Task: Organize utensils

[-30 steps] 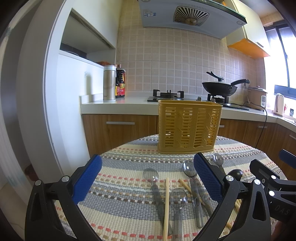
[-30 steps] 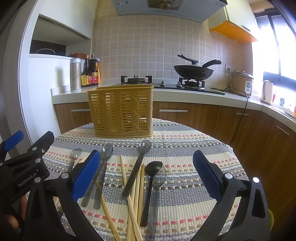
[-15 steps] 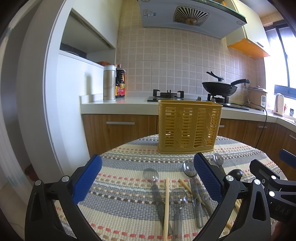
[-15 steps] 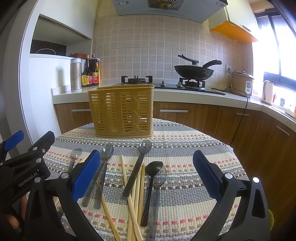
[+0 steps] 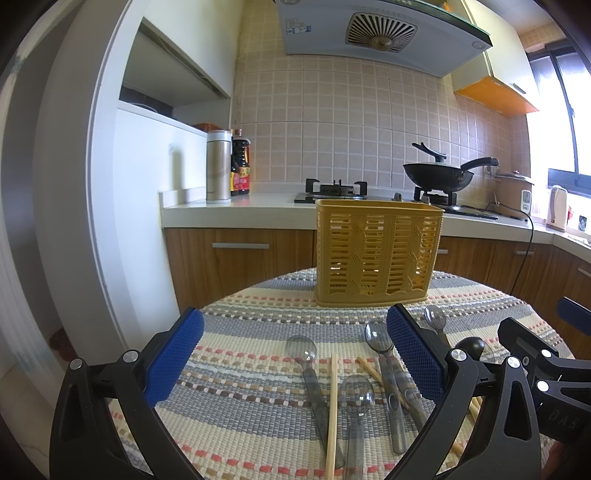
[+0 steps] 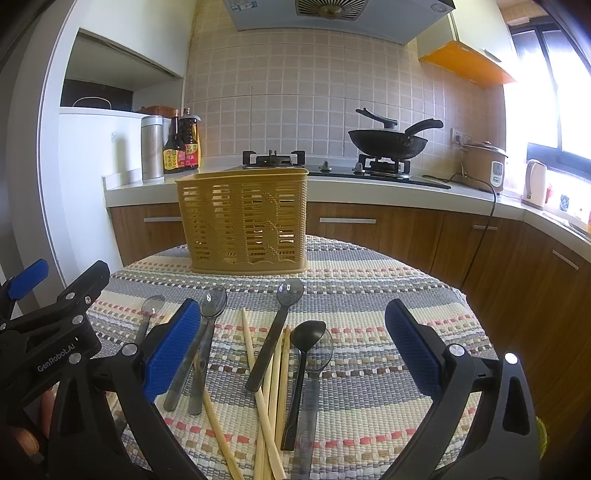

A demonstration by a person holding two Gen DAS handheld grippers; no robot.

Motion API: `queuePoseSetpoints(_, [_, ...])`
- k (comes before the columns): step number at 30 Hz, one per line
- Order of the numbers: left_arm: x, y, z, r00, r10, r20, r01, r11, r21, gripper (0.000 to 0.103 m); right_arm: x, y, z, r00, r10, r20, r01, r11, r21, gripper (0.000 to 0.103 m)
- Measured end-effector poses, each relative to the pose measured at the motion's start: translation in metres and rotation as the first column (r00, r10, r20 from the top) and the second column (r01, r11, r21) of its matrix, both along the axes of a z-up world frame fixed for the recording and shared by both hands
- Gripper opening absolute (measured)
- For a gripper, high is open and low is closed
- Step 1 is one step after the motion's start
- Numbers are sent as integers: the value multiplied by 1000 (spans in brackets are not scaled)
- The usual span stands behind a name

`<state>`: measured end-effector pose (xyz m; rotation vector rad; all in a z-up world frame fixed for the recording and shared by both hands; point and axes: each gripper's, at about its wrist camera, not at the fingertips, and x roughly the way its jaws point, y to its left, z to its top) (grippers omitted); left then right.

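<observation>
We judge the clear plastic spoons and bamboo chopsticks light, stiff and a bit slippery — best pinched mid-handle. They lie scattered on the striped tablecloth, one black spoon among them, in front of the empty-looking yellow slotted basket. Our left gripper and right gripper both hover wide apart — holding nothing.

Small kitchen: tiled wall and wood cabinets straight ahead of the tool. Bright window off to its right, range hood overhead.
</observation>
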<state>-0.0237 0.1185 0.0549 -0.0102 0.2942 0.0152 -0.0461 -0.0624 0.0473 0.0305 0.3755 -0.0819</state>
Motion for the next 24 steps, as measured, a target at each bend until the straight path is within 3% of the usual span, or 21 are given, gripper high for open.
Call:
queuePoseSetpoints(8, [0,13,4,1000,-7,-11,7,1000,-21,96,2,-3,0,999,-36,-16,36,999,5,95])
queuePoseSetpoints(13, [3,50,20,991,-67,-111,65,998,-22,96,9,-15,3,995,-61,-80,63,998,16,95])
queuePoseSetpoints(16, [11,66,23,960,-151,-237,144,988,-50,94,17,-20,11,985,-56,-162,59,998,12,95])
queuePoseSetpoints(18, [28,77,28,920,-208,-332,196,978,-72,90,28,-21,19,975,-41,-216,39,999,-14,95])
queuePoseSetpoints(20, [47,87,30,855,-279,-438,253,960,-118,84,44,-21,24,952,-39,-305,26,999,-47,95])
queuePoseSetpoints(21, [55,90,29,812,-323,-486,283,946,-156,84,51,-24,27,943,-19,-333,7,999,-37,95])
queuePoseSetpoints(23, [76,89,17,702,-397,-591,321,917,-235,81,64,-31,31,928,15,-373,-17,1000,-1,94])
queuePoseSetpoints(24, [86,87,13,662,-408,-629,318,913,-257,74,73,-32,33,912,24,-410,-25,1000,2,93])
